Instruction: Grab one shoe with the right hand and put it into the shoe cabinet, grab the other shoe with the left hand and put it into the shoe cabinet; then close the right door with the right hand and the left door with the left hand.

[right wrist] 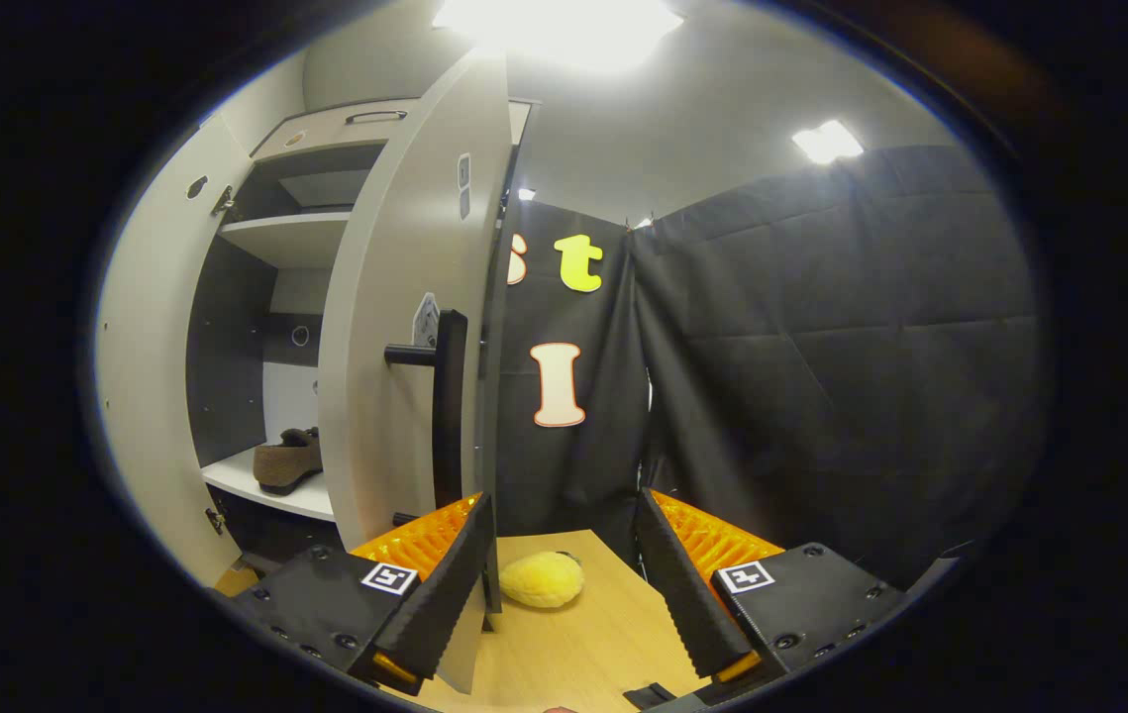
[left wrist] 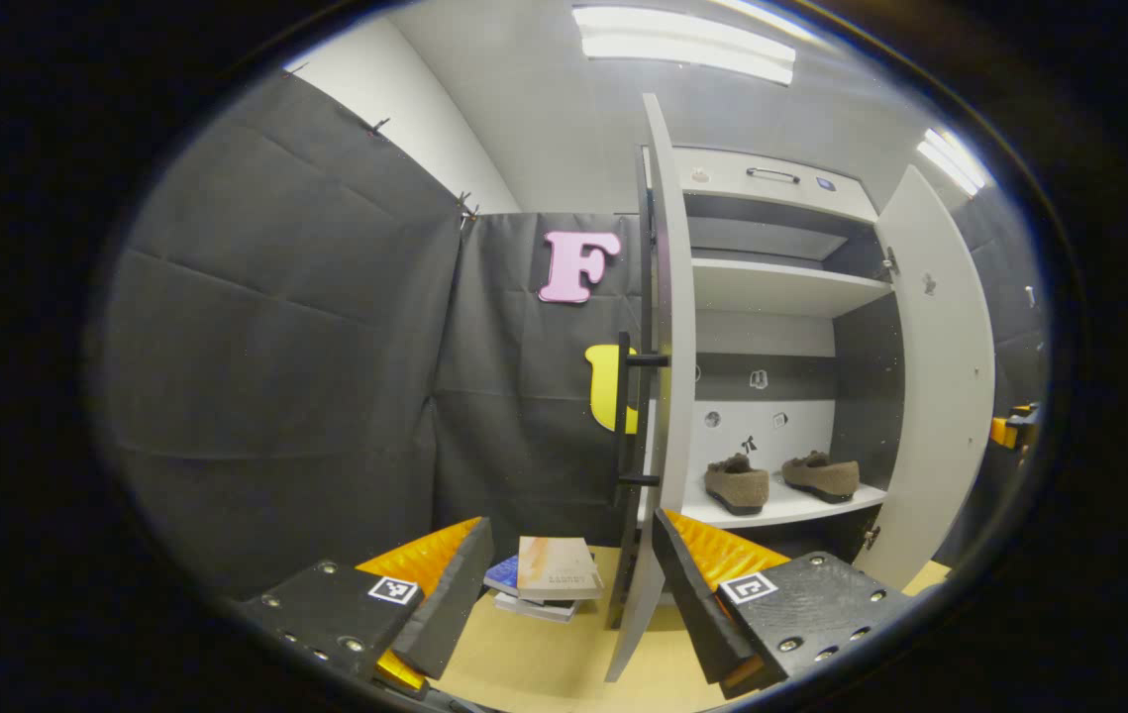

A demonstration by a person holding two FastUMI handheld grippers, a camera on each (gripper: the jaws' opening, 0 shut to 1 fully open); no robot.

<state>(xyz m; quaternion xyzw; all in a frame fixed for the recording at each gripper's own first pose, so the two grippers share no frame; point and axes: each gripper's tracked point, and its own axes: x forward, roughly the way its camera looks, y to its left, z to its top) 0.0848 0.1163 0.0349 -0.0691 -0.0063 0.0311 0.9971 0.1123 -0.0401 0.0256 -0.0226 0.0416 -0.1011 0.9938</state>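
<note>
Both shoes sit on the cabinet's [left wrist: 781, 287] lowest shelf [left wrist: 791, 507], side by side and a little apart. In the left gripper view the left shoe [left wrist: 737, 485] shows its heel end to the camera, its long axis running back toward the rear wall. The right shoe [left wrist: 821, 475] lies slanted, its length running across and back, and which end is the toe is hard to tell at this size.

The left door [left wrist: 667, 376] stands open, seen nearly edge-on, with its dark bar handle [left wrist: 623, 416] on the outer face. The left tongs [left wrist: 568, 594] are spread wide with nothing between them; the door's lower edge runs down just beside their right finger, and whether they touch is unclear. Between the fingers, farther off on the tabletop [left wrist: 524, 663], lies a small stack of books [left wrist: 549, 576]. The right door [left wrist: 940, 376] stands open at the far side, its foot cut off by the gripper body.

The right gripper view looks past the right door's outer face and its handle [right wrist: 447, 406]. That door hides most of the shelf, leaving one shoe partly in sight through the gap. The right tongs [right wrist: 564, 584] are also wide and empty, the door's edge close by their left finger. A yellow fluffy thing [right wrist: 542, 579], too blurred to name, rests on the tabletop between the fingers.
</note>
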